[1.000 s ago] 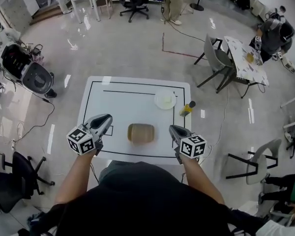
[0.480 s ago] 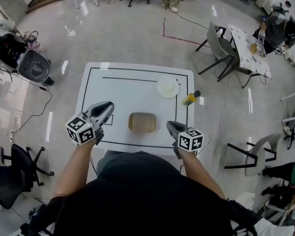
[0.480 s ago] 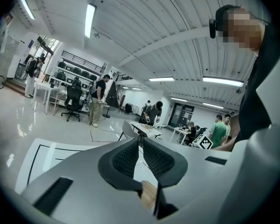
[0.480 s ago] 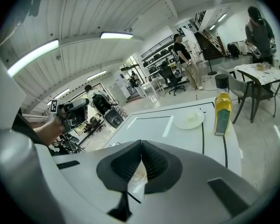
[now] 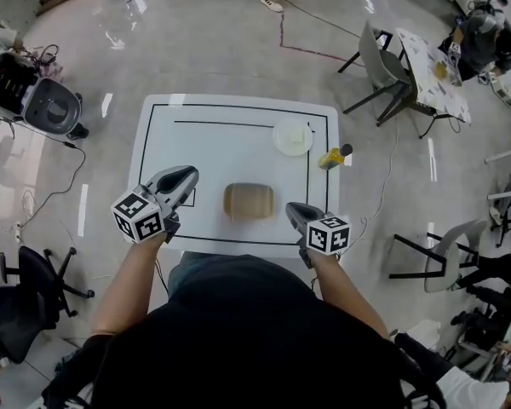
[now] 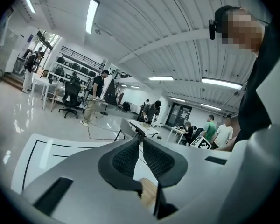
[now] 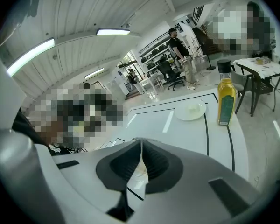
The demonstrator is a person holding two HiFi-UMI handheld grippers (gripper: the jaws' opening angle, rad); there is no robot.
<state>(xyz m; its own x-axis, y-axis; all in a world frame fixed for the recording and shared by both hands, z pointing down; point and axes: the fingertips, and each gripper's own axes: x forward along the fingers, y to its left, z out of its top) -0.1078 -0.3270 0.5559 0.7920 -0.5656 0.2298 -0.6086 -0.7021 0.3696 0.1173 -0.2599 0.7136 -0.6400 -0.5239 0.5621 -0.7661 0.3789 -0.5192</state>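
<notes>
A tan wooden block lies near the front middle of the white table. My left gripper hovers over the table's front left, its jaws closed together with nothing between them; a sliver of the wooden block shows below its jaws. My right gripper is at the front right, just right of the block, also shut and empty. A white plate sits at the far right, with a yellow oil bottle by the right edge. In the right gripper view the plate and bottle lie ahead.
Black lines frame the tabletop. A grey chair and a patterned table with a person stand to the far right. A black machine with cables is at the left, an office chair at the near left.
The head view has shifted so the table sits slightly higher in frame. Both grippers stay shut near the table's front edge, barely moved.
</notes>
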